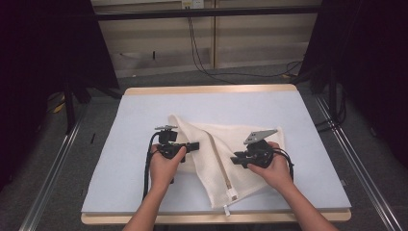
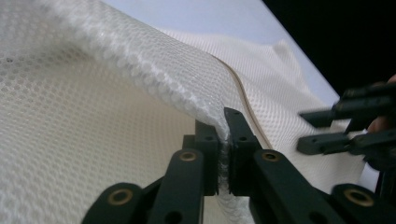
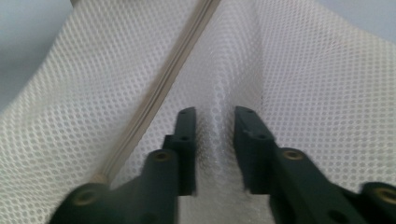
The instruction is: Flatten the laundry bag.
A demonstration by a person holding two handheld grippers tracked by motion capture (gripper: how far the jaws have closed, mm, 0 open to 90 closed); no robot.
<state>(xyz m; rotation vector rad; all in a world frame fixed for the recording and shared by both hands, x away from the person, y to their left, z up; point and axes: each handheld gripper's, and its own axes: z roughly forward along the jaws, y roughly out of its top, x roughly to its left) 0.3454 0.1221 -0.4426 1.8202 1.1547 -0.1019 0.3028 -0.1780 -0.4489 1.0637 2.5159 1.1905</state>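
White mesh laundry bag [image 1: 226,159] with a zipper [image 1: 219,161] lies crumpled on the pale blue surface [image 1: 134,125]. Left hand-held gripper [image 1: 192,146] pinches a raised fold of its mesh. Right hand-held gripper [image 1: 236,160] has jaws parted around another mesh ridge, not clamping it.

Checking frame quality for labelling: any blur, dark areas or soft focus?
High view: evenly lit table, dark black edges both sides. Left gripper view: mesh bag sharp near the tool, softer at the top. Right gripper view: slight blur throughout, zip smeared.
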